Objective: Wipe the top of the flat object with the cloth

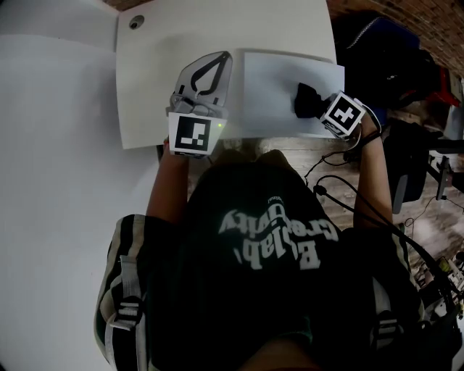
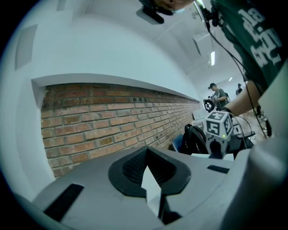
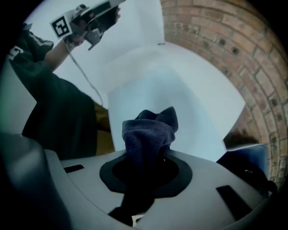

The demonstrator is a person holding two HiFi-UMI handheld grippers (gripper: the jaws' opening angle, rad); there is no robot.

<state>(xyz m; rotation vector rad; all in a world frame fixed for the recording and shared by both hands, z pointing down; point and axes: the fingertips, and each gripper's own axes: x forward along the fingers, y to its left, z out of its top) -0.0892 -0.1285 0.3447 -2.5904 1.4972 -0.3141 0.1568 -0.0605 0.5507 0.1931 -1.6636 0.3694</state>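
Note:
A pale flat sheet [image 1: 272,94] lies on the right part of the white table [image 1: 163,80]. My right gripper [image 1: 315,103] is shut on a dark blue cloth [image 1: 307,98], and the cloth rests on the sheet near its right edge. In the right gripper view the bunched cloth [image 3: 150,130] fills the jaws of that gripper [image 3: 150,143] and hides the fingertips, with the sheet [image 3: 189,103] just beyond. My left gripper [image 1: 222,58] hovers left of the sheet, fingers together at the tips. It [image 2: 149,179] points up at a brick wall and holds nothing.
A round cable hole [image 1: 136,22] sits near the table's far left. Dark bags [image 1: 380,51] stand to the right of the table. Cables [image 1: 337,185] trail over the wooden floor by my right arm. Distant people [image 2: 218,95] show in the left gripper view.

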